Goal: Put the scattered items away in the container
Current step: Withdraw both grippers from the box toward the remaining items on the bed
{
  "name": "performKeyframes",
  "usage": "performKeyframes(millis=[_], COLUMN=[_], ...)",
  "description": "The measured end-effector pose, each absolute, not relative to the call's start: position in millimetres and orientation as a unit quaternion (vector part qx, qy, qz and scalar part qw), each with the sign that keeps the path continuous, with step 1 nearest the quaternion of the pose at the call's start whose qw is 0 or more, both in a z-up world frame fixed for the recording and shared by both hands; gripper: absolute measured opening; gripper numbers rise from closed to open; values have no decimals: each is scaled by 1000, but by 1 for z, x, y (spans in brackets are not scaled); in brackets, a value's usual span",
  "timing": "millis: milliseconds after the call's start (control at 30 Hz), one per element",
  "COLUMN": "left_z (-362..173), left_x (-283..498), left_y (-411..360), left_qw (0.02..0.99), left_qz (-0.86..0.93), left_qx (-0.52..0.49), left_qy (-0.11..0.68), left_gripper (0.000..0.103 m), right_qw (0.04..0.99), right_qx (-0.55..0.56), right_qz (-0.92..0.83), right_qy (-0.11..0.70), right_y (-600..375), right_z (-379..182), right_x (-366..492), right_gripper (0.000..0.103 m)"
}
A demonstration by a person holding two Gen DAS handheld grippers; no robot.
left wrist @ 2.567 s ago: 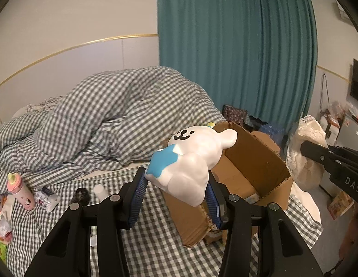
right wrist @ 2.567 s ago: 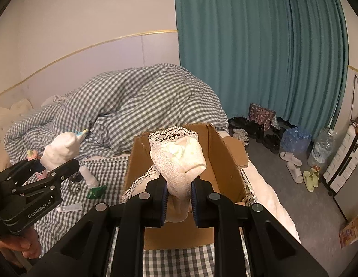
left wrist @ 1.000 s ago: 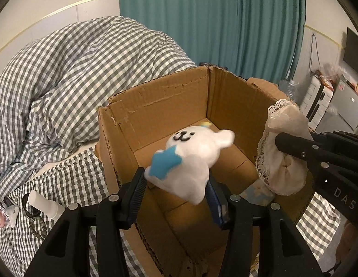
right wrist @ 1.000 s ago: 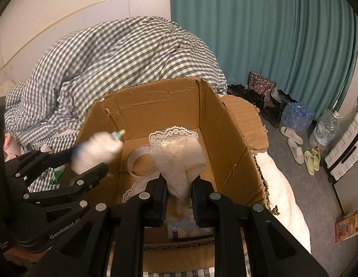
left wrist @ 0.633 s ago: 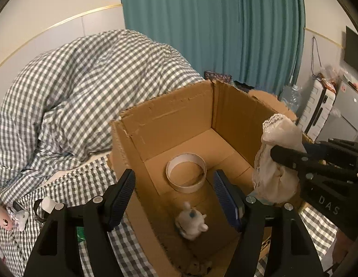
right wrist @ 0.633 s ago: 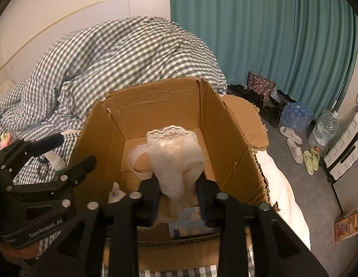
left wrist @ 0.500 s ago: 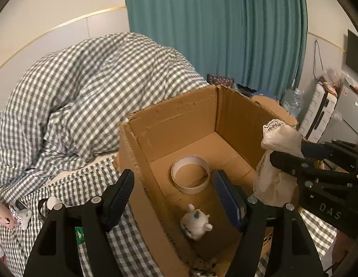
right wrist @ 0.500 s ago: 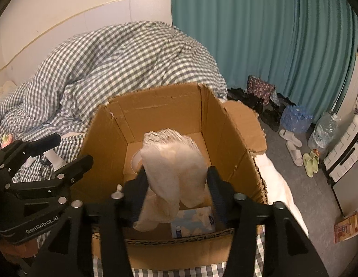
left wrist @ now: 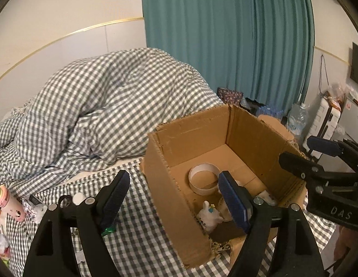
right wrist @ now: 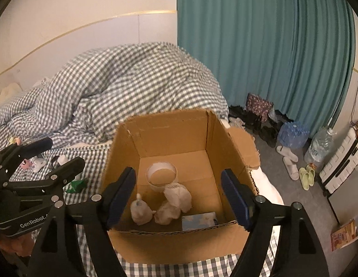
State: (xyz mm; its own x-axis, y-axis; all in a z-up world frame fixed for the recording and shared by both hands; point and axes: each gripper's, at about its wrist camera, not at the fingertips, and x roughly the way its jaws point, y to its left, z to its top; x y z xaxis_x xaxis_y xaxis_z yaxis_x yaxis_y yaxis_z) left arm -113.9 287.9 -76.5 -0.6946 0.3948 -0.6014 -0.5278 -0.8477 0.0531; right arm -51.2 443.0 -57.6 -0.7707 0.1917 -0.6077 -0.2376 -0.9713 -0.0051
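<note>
An open cardboard box (right wrist: 169,129) (left wrist: 165,184) stands on the checked bed. Inside it lie a white bear toy (right wrist: 139,212) (left wrist: 210,214), a cream lace cloth (right wrist: 176,200), a white tape ring (right wrist: 161,173) (left wrist: 203,180) and a blue-and-white packet (right wrist: 199,220). My left gripper (left wrist: 174,198) is open and empty, above the box's near left wall. My right gripper (right wrist: 179,196) is open and empty above the box. A pink bottle (left wrist: 10,205), a white bottle (left wrist: 77,198) and a green wrapper (left wrist: 108,229) lie on the bed to the left.
A heaped checked duvet (left wrist: 109,106) fills the bed behind the box. A teal curtain (right wrist: 259,46) hangs at the back. Shoes, slippers (right wrist: 305,177), water bottles (right wrist: 319,147) and a white suitcase (right wrist: 342,164) sit on the floor to the right.
Both grippers opened: the bear toy dropped from the left one and the lace cloth from the right one into the box. Both grippers have since pulled back and up from the box.
</note>
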Motion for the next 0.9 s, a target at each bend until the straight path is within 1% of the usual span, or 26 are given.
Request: performKeyframes(millis=[133,367,400,467,533,700,767,800,900], left_z=[-66,-50,-47,-43,-38,-26,-21,-19,-13], left_x=[-105,-92,-90,-86,-82,-71,-65,-63,-56], left_y=[272,239,233,223,213,186,173,167,149], left_qw=[245,227,223,217,211,195,186,182,169], left_qz=[920,930,931,934,937,943,946,949,954], left_qx=[-288,-277,-275,-271,-268,-258,-253,-248,-237], left_qy=[107,88,86,84,82,79,76,74,68], left_gripper=[82,82,82,82,82,83,91,99,100], right_qw=[110,100,98,95,93,86,81,78,70], right_qx=[-308,-291,-288,-283,-279,-266,-262,-260,-255], right_qz=[945,951,952,954,956,960,962,963,964], right_qy=[30,21,20,16,11,5,2,1,-3], right_y=[428,405,401,394,385,365,356,352,339], right_z=[-46,-27,-24,-19,-14,-3,0,2,7], right_x=[-43,-29,-26,-23,-20,-13,-10,-9,-6], right_gripper=[84,84,85,92,95,96,98,98,99])
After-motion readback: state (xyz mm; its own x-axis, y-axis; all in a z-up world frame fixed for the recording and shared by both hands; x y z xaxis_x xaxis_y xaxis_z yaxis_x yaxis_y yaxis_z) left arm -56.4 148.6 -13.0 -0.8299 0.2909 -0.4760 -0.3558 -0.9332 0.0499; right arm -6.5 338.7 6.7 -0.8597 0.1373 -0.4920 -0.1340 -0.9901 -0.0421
